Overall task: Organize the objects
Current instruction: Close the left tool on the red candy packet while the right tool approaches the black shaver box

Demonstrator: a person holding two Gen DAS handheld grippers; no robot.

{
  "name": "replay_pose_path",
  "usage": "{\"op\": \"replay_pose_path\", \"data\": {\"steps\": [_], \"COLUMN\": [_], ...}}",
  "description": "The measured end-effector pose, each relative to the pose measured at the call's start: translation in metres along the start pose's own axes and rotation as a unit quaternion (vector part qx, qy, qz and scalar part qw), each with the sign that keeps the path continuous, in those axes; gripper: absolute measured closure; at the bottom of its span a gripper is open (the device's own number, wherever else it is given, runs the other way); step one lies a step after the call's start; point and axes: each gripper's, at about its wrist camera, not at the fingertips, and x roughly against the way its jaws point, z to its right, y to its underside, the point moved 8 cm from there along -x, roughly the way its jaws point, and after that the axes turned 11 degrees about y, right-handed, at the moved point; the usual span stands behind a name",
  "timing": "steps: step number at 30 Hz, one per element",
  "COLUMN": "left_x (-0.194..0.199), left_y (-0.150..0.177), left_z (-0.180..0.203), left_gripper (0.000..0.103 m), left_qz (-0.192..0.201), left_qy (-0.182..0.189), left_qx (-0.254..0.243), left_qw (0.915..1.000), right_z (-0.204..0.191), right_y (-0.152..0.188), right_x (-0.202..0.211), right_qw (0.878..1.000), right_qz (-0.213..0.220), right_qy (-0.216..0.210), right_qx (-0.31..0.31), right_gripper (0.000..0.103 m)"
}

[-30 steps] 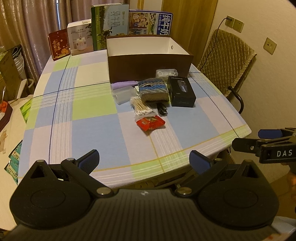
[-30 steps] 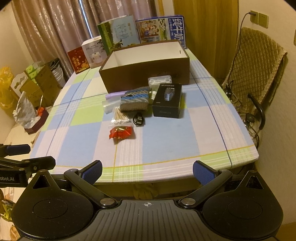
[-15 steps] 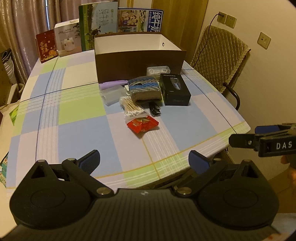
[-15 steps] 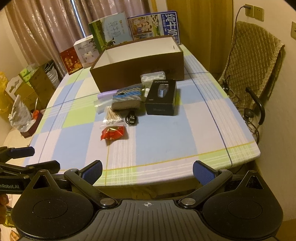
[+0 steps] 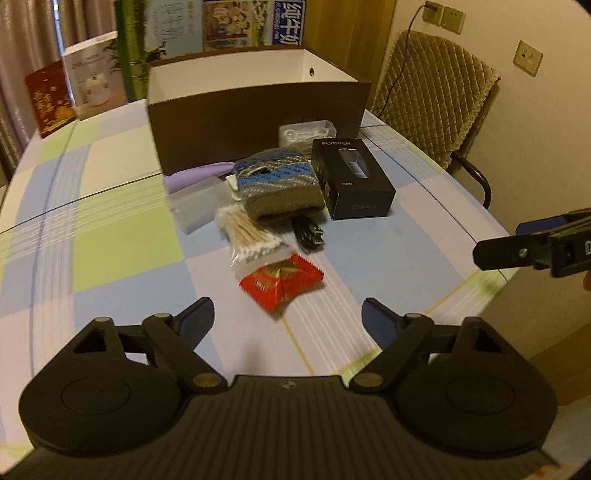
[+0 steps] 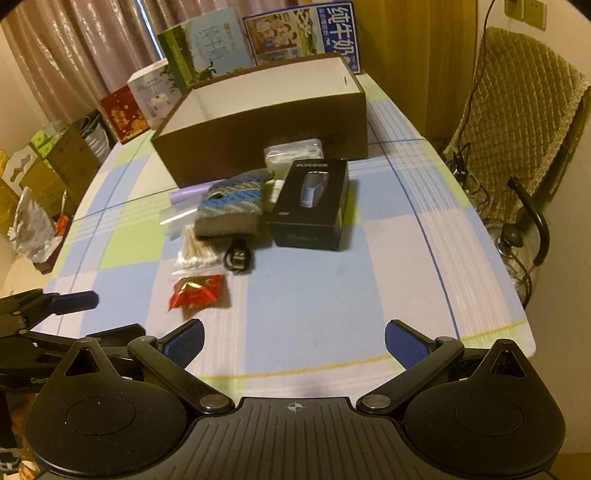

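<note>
A brown open box (image 5: 255, 110) (image 6: 266, 122) with a white inside stands mid-table. In front of it lie a black shaver box (image 5: 352, 179) (image 6: 312, 203), a striped knitted pouch (image 5: 277, 184) (image 6: 231, 205), a bag of cotton swabs (image 5: 247, 236) (image 6: 195, 251), a red snack packet (image 5: 282, 282) (image 6: 197, 291), a black clip (image 5: 308, 230) (image 6: 238, 256), a clear case (image 5: 306, 133) (image 6: 291, 151) and a purple item (image 5: 199, 175). My left gripper (image 5: 288, 319) hangs open just short of the red packet. My right gripper (image 6: 293, 341) is open over the table's near edge, holding nothing.
Cartons and gift boxes (image 5: 218, 26) (image 6: 207, 48) line the table's far edge. A quilted chair (image 5: 439, 99) (image 6: 524, 110) stands at the right. Bags and boxes (image 6: 40, 177) sit on the floor to the left. The checked tablecloth (image 5: 110, 229) is bare on its left half.
Both grippers have moved forward over the table toward the pile of items, which looks larger now. Both stay open.
</note>
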Motion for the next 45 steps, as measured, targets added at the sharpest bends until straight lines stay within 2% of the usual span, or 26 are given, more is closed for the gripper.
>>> {"op": "replay_pose_path", "data": {"steps": [4, 12, 16, 20, 25, 31, 34, 38, 45], "left_x": [-0.028, -0.069, -0.080, -0.086, -0.092, -0.086, -0.086, -0.095, -0.108], "left_y": [-0.009, -0.020, -0.021, -0.019, -0.011, -0.003, -0.009, -0.017, -0.019], "left_z": [-0.006, -0.015, -0.020, -0.023, -0.020, -0.010, -0.011, -0.016, -0.012], "left_gripper": [0.029, 0.032, 0.041, 0.046, 0.065, 0.065, 0.058, 0.057, 0.065], "left_qz": [-0.015, -0.043, -0.054, -0.061, -0.078, -0.080, -0.072, -0.080, -0.089], "left_qy": [0.011, 0.019, 0.030, 0.039, 0.052, 0.065, 0.058, 0.066, 0.068], "left_qx": [-0.008, -0.043, -0.041, -0.037, -0.030, -0.012, -0.023, -0.023, -0.021], "left_qw": [0.9998, 0.9980, 0.9973, 0.9967, 0.9952, 0.9946, 0.9955, 0.9944, 0.9935], "right_z": [0.008, 0.029, 0.038, 0.043, 0.050, 0.061, 0.065, 0.067, 0.074], "right_y": [-0.009, -0.016, -0.019, -0.021, -0.023, -0.022, -0.023, -0.023, -0.023], "right_x": [-0.014, -0.036, -0.043, -0.048, -0.055, -0.059, -0.061, -0.063, -0.068], "right_qw": [1.000, 0.999, 0.998, 0.997, 0.997, 0.995, 0.995, 0.994, 0.993], "right_qz": [-0.011, -0.035, -0.043, -0.048, -0.051, -0.055, -0.056, -0.057, -0.062], "right_qy": [0.003, 0.020, 0.029, 0.033, 0.042, 0.055, 0.058, 0.059, 0.068], "right_qx": [-0.004, -0.025, -0.035, -0.041, -0.048, -0.061, -0.065, -0.065, -0.068], "right_gripper": [0.002, 0.002, 0.002, 0.002, 0.002, 0.002, 0.002, 0.002, 0.002]}}
